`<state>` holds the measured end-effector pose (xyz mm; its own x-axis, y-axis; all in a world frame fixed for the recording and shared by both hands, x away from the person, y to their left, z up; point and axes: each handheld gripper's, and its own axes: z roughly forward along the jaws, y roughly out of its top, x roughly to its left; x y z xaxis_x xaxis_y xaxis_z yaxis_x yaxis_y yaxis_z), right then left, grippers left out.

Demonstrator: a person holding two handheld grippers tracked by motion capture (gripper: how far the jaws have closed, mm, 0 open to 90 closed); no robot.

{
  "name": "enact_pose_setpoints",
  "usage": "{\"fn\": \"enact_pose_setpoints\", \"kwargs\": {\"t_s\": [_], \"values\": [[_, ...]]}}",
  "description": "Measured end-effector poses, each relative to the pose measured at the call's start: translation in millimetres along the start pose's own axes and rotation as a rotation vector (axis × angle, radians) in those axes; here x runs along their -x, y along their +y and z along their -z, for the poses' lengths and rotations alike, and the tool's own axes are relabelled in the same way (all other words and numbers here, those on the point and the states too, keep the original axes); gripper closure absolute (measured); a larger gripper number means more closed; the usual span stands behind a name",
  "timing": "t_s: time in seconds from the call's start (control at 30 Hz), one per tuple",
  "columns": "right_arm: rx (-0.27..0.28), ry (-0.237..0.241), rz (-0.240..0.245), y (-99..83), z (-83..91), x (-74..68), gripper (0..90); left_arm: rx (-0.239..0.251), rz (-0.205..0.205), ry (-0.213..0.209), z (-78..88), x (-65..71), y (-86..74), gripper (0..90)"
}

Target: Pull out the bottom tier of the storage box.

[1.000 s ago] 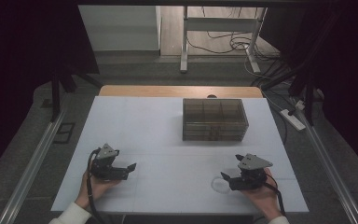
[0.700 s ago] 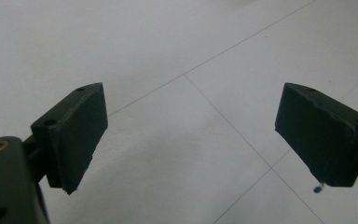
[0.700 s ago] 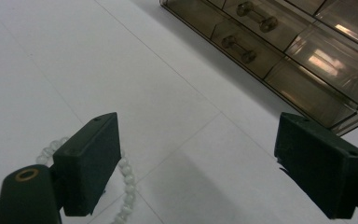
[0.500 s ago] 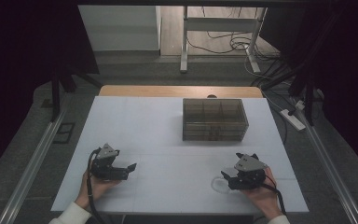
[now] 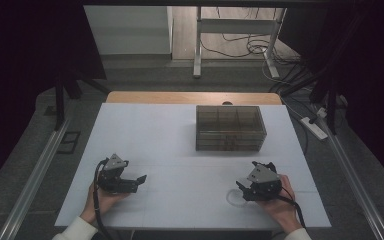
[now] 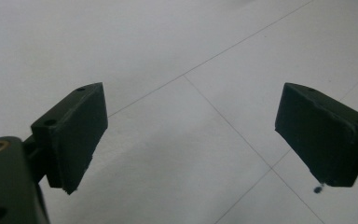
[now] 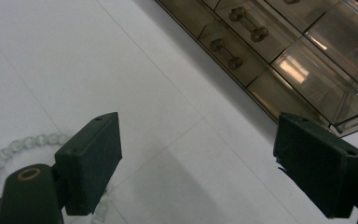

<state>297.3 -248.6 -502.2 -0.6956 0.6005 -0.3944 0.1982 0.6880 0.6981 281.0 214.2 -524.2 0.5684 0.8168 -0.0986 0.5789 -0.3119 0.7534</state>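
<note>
Right gripper view: bead bracelet lies on the white tabletop, just beside the right claw, jaws wide, nothing held. Judged light, limp, slippery; best pinched across one strand. Left claw wide, nothing held.

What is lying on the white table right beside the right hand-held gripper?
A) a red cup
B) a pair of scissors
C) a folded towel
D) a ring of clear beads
D: a bead bracelet of pale, clear beads curves on the table next to the open right hand-held gripper.
</note>
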Motion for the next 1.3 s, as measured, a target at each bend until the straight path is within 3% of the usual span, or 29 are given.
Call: {"fn": "enact_pose_setpoints", "kwargs": {"t_s": [0.4, 1.3], "values": [[-0.010, -0.019, 0.042, 8.0, -13.5, -0.4, 15.4, -0.001, -0.005, -0.006, -1.8, 0.3, 0.7, 10.3], [-0.038, -0.093, 0.173, 18.2, -21.6, -5.5, 19.1, -0.013, -0.001, 0.000, -3.4, -1.0, -0.6, 10.5]]}}
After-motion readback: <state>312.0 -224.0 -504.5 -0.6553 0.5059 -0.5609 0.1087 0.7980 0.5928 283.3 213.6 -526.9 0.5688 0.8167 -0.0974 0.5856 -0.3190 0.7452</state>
